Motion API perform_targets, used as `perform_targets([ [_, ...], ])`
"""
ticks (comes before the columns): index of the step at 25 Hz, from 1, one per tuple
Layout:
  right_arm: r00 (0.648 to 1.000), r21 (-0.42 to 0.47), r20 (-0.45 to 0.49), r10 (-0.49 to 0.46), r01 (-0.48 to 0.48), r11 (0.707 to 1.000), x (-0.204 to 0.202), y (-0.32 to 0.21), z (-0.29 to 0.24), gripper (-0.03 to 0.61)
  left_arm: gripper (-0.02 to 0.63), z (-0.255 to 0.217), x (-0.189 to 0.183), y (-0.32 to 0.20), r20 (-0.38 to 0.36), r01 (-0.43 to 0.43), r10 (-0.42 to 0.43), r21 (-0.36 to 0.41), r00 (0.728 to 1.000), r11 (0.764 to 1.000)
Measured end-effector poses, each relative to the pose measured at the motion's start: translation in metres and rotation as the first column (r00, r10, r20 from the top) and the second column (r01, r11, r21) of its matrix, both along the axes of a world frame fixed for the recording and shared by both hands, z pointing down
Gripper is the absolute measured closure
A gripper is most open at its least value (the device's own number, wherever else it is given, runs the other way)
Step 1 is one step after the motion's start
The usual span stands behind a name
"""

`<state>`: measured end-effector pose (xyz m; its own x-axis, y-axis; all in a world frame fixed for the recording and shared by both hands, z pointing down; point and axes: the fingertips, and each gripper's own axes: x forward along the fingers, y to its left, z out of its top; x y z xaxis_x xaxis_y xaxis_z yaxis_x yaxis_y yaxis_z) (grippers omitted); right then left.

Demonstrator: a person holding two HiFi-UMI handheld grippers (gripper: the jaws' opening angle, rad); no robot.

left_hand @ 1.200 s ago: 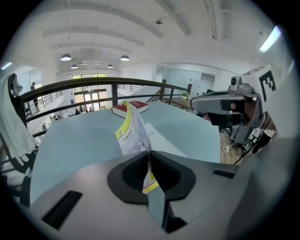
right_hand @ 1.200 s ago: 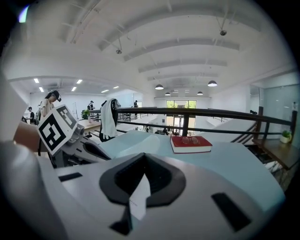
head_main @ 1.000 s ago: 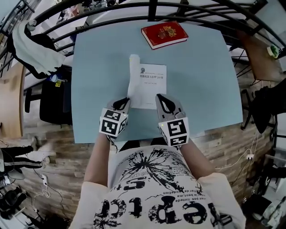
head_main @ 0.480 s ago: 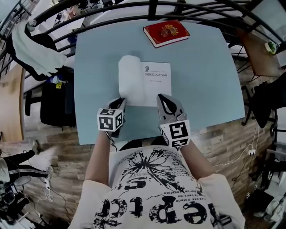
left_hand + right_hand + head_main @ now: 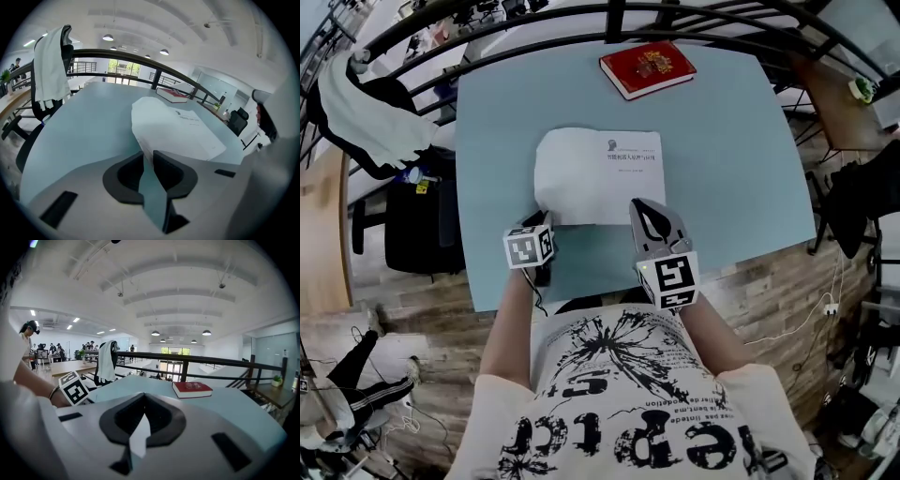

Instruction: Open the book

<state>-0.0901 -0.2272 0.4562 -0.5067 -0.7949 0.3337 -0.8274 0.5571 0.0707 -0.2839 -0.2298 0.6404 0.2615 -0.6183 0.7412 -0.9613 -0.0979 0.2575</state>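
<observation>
At your far left a white garment (image 5: 370, 103) hangs over a dark chair beside the light blue tabletop (image 5: 497, 122). Your left hand-held gripper (image 5: 147, 154) points down at the tabletop by the near left corner of the white book (image 5: 623, 178). Its jaws have just been easing apart and stand narrowly spread. Bare tabletop shows through the gap, and the edge of the turned leaf (image 5: 567, 173) sits just at the tips, not pinched. The book lies open in the middle of the tabletop, with that leaf bulging over to the left and the printed page flat on the right. Your right hand-held gripper (image 5: 143, 397) is over the book's near right corner, its tips pressed together on nothing; whether it touches the page cannot be told. Beyond it a closed red book (image 5: 647, 67) lies near the far edge, well apart from the white one.
</observation>
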Motion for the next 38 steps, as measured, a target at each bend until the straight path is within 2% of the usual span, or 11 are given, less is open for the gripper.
perform_targets([
  [2,1.0,0.0,-0.003,-0.004,0.004,1.0,-0.005,-0.001,0.002,0.568,0.541,0.006,-0.007,0.003,0.05,-0.01,0.011,-0.018,0.999,1.0],
  [4,1.0,0.0,-0.006,-0.008,0.008,1.0,-0.011,-0.002,0.004,0.568,0.551,0.015,-0.009,0.009,0.12,-0.061,0.066,-0.042,0.991,0.997],
  [6,1.0,-0.002,-0.009,-0.01,0.01,1.0,-0.015,-0.003,0.004,0.568,0.527,0.019,-0.007,0.015,0.16,-0.118,0.125,-0.05,0.979,0.992],
  [8,1.0,-0.002,-0.008,-0.015,0.015,1.0,-0.018,-0.004,0.003,0.568,0.512,0.016,-0.006,0.018,0.153,-0.132,0.137,-0.042,0.979,0.99],
  [15,1.0,0.013,0.0,-0.03,0.03,0.999,-0.021,-0.009,-0.002,0.568,0.509,-0.01,-0.013,0.011,0.133,-0.102,0.099,0.011,0.986,0.995],
  [21,0.999,0.048,0.008,-0.053,0.052,0.997,-0.009,-0.01,-0.018,0.568,0.535,-0.063,0.004,-0.014,0.111,-0.089,0.074,0.139,0.991,0.986],
  [25,0.999,0.082,0.036,-0.04,0.037,0.996,0.009,-0.014,-0.033,0.568,0.581,-0.112,0.03,-0.031,0.071,-0.088,0.072,0.25,0.995,0.964],
  [27,0.997,0.1,0.063,-0.049,0.042,0.994,0.017,-0.015,-0.042,0.568,0.586,-0.141,0.049,-0.037,0.061,-0.115,0.101,0.326,0.993,0.939],
  [29,0.994,0.117,0.084,-0.072,0.062,0.991,0.022,-0.015,-0.05,0.568,0.591,-0.169,0.069,-0.041,0.08,-0.158,0.137,0.417,0.987,0.895],
  [33,0.993,0.154,0.074,-0.094,0.081,0.985,0.031,-0.015,-0.059,0.568,0.592,-0.222,0.107,-0.041,0.104,-0.218,0.193,0.578,0.976,0.787],
  [38,0.991,0.167,0.078,-0.11,0.096,0.981,0.044,-0.015,-0.068,0.569,0.592,-0.272,0.141,-0.029,0.172,-0.298,0.25,0.696,0.953,0.653],
])
